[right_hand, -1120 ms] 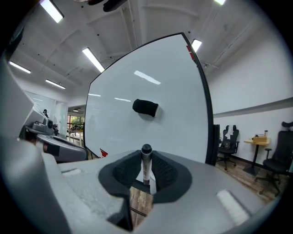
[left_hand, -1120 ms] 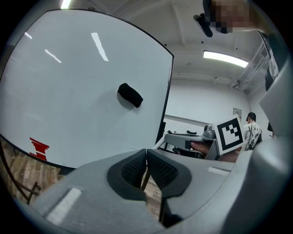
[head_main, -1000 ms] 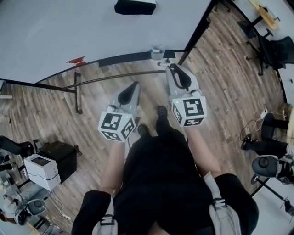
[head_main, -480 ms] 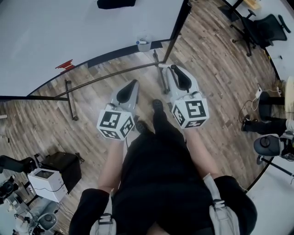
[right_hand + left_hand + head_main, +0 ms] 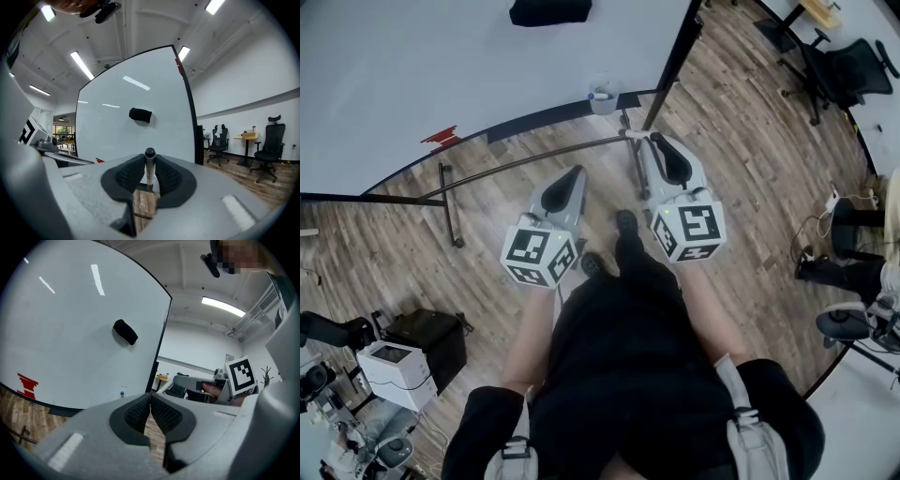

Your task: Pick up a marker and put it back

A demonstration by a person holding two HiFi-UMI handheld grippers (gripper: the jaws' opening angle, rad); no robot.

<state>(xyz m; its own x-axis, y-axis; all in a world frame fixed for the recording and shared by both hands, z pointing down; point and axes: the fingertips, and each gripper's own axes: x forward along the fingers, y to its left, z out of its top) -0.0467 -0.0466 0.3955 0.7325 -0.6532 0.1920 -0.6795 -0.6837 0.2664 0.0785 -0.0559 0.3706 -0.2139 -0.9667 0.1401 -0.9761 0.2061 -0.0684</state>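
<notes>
Person wearing a black short-sleeved top [image 5: 628,375], black trousers [image 5: 630,267], black shoes [image 5: 626,223] and grey shoulder straps [image 5: 752,424]. The left tongs [image 5: 150,398] and right tongs [image 5: 150,164] are grey, with dark ribbed pads [image 5: 135,414] and black-and-white marker cubes [image 5: 539,255].

Brown wood-plank floor [image 5: 741,150] underfoot. Large whiteboard [image 5: 441,66] on a black tubular stand [image 5: 448,202], black eraser [image 5: 549,11] stuck to its face, small red mark [image 5: 442,138] near the lower edge. White walls [image 5: 243,79], long strip lights [image 5: 82,65] on the white ceiling [image 5: 140,28]. Black office chairs [image 5: 273,149] beside a wooden-topped desk [image 5: 247,137] along the far wall. White machine [image 5: 389,356] and black case [image 5: 429,326] on the floor at the left
</notes>
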